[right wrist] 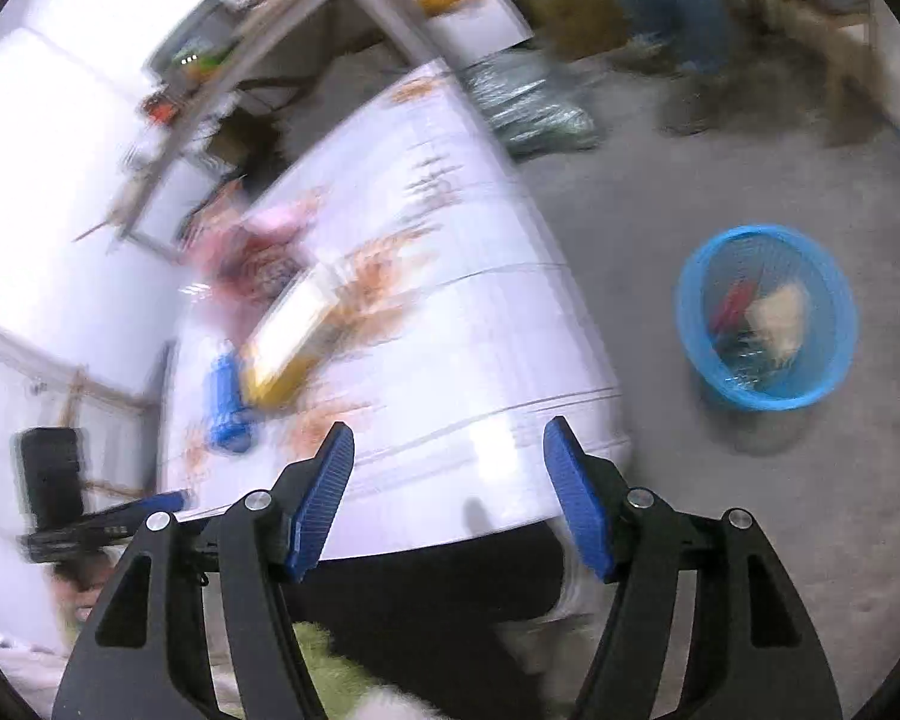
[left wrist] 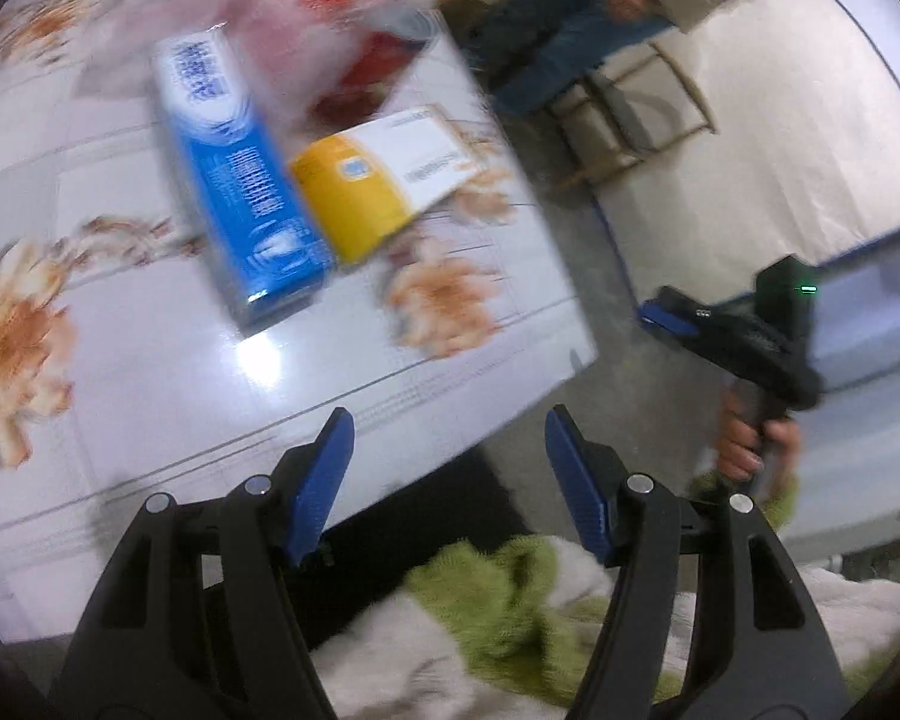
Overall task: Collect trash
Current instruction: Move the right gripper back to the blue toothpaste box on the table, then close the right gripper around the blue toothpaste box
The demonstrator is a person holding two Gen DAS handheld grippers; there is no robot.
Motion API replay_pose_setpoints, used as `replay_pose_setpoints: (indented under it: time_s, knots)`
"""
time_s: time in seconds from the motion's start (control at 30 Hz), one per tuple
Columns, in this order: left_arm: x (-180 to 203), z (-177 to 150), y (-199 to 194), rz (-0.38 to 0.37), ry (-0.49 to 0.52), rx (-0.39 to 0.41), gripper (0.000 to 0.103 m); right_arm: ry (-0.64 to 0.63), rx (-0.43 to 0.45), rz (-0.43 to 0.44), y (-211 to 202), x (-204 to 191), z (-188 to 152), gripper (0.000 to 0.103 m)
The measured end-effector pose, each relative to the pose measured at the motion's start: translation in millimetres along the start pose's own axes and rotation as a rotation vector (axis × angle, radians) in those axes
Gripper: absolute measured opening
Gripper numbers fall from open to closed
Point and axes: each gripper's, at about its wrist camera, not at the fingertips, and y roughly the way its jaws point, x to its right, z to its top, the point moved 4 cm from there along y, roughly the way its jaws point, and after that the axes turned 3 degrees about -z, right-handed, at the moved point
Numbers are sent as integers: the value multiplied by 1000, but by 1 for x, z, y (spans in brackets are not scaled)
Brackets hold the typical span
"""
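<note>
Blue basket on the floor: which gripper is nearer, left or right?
Right, probably. The right gripper hangs over the table's corner, with the basket on the floor just beyond it. The left gripper faces the boxes; no basket in its view.

We see a glossy white table (left wrist: 150,372) with orange flower prints filling the left of the frame. On it, upper centre, lie a blue box (left wrist: 240,180), a yellow-and-white box (left wrist: 378,180) touching it, and blurred pink and red wrappers (left wrist: 330,42). On the grey floor (right wrist: 720,180), at right, stands a blue basket (right wrist: 690,324).
</note>
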Motion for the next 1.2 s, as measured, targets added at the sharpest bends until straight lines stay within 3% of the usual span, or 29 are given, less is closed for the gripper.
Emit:
replay_pose_setpoints:
  time_s: [0.1, 0.2, 0.43, 0.83, 1.2]
  knots:
    - [-14, -5, 1, 53, -12, 31, 62, -20, -84, 103, 36, -44, -8, 64]
    - [-27, -5, 2, 86, -8, 79, 61, -64, -165, 147, 76, -83, -13, 64]
    - [-43, 4, 9, 143, 51, 117, 54, -162, -237, 131, 133, -141, -11, 64]
    - [-51, 33, 29, 157, 185, 100, 34, -176, -268, 78, 166, -159, -2, 57]
    - [-55, 46, 37, 150, 229, 76, 32, -195, -257, 48, 171, -163, -1, 53]
